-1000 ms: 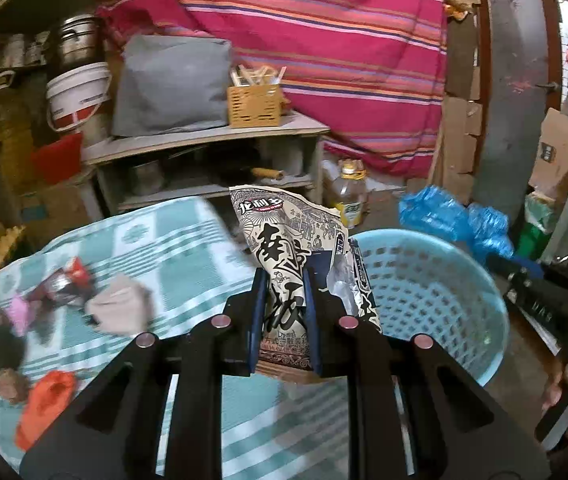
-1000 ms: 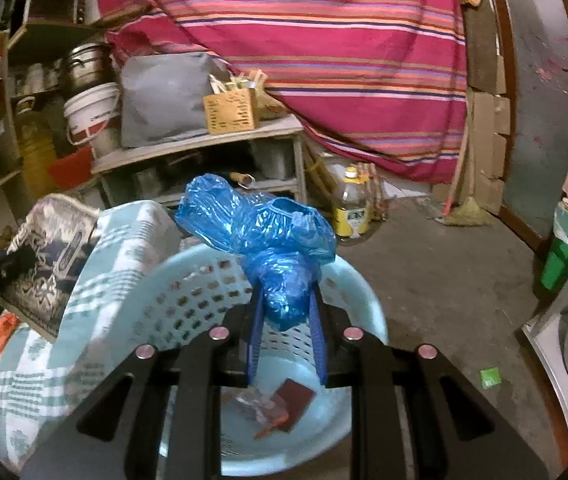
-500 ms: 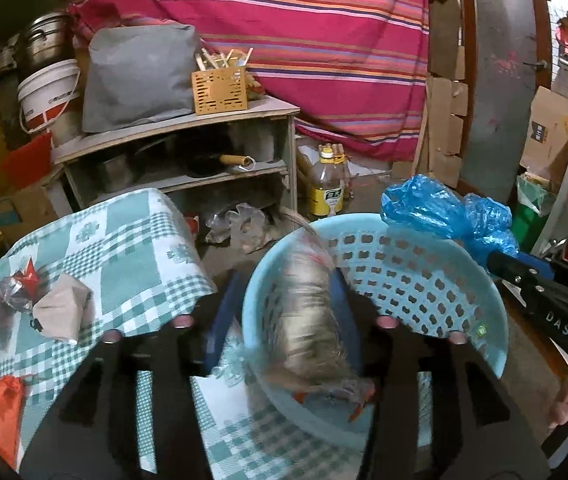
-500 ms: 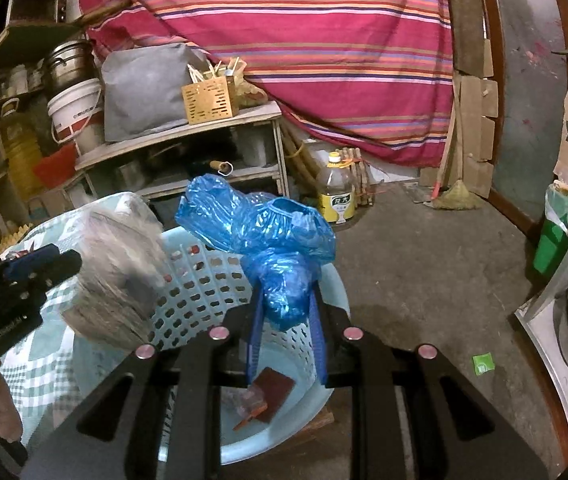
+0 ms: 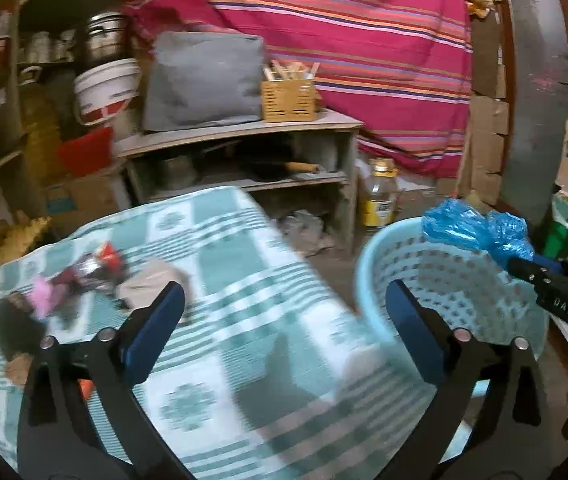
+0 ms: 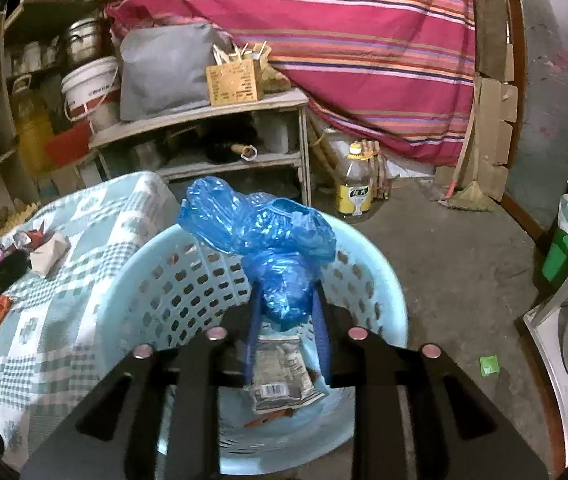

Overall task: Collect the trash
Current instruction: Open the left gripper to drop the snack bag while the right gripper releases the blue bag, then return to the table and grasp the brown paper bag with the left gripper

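the left gripper [image 5: 284, 316] is opening, empty, over the checked tablecloth [image 5: 243, 264]. the right gripper [image 6: 286, 312], lettered "das", is opening around a blue plastic bag [image 6: 259, 232] above the light-blue basket [image 6: 368, 276], where a barcoded snack packet [image 6: 279, 372] lies.

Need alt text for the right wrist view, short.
The right gripper, opening, has a crumpled blue plastic bag between its fingers over a light blue basket holding a snack wrapper. A checked tablecloth with more trash lies to the left.

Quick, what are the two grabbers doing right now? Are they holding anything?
Left gripper: opening wide, nothing between its jaws.
Right gripper: opening, with the blue plastic bag between its jaws, over the basket.
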`<state>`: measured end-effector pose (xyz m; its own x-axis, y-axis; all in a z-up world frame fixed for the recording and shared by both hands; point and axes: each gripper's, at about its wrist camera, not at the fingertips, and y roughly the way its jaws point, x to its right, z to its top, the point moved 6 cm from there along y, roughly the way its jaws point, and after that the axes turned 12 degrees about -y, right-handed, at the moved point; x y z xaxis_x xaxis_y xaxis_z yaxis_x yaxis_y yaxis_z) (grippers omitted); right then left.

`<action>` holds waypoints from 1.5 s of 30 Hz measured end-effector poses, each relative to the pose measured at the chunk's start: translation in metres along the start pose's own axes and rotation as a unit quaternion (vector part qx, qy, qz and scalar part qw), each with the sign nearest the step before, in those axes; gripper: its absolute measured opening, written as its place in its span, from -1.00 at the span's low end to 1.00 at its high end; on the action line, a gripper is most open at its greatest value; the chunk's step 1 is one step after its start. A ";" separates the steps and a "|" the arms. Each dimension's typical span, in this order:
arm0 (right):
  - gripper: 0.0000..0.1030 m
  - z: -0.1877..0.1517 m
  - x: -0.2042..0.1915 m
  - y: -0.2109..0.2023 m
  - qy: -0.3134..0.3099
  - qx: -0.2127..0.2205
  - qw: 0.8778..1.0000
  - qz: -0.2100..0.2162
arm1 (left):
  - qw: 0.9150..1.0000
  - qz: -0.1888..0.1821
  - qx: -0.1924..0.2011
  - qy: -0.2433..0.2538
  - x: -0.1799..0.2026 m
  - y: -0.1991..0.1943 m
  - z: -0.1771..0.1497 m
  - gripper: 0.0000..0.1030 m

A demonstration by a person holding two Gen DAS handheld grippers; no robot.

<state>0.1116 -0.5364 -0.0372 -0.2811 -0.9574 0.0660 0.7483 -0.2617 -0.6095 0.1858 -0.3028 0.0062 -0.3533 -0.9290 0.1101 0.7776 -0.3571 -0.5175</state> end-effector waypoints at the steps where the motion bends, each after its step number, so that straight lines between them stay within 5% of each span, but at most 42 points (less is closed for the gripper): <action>1: 0.25 0.000 -0.004 0.001 -0.002 -0.003 1.000 -0.010 | 1.000 0.005 -0.001 -0.002 -0.009 -0.002 -0.001 0.89; 2: 0.37 0.000 -0.006 0.001 -0.003 -0.002 1.000 -0.017 | 1.000 0.012 -0.004 -0.004 -0.022 -0.006 -0.002 0.89; 13: 0.46 0.026 -0.078 -0.007 -0.027 0.032 0.999 0.001 | 0.994 0.096 -0.007 -0.045 -0.154 -0.022 -0.014 0.89; 25: 0.46 0.038 -0.193 0.016 -0.083 0.014 0.995 0.056 | 0.981 0.126 -0.065 -0.136 -0.285 -0.020 -0.038 0.86; 32: 0.46 0.037 -0.239 0.023 -0.117 0.006 0.991 0.071 | 0.978 0.108 -0.119 -0.133 -0.298 0.007 -0.050 0.27; 38: 0.46 0.036 -0.271 0.025 -0.132 0.003 0.987 0.094 | 0.978 0.092 -0.124 -0.137 -0.296 0.006 -0.050 -0.26; 45: 0.45 0.034 -0.316 0.020 -0.148 0.002 0.979 0.137 | 0.979 0.109 -0.107 -0.132 -0.312 -0.017 -0.053 -0.26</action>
<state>0.2359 -0.2431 -0.0435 0.1169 -0.9850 0.1266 0.7737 0.0104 -0.6335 0.2552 -0.0018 -0.0639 -0.0218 -0.9837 0.1783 0.6835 -0.1448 -0.7155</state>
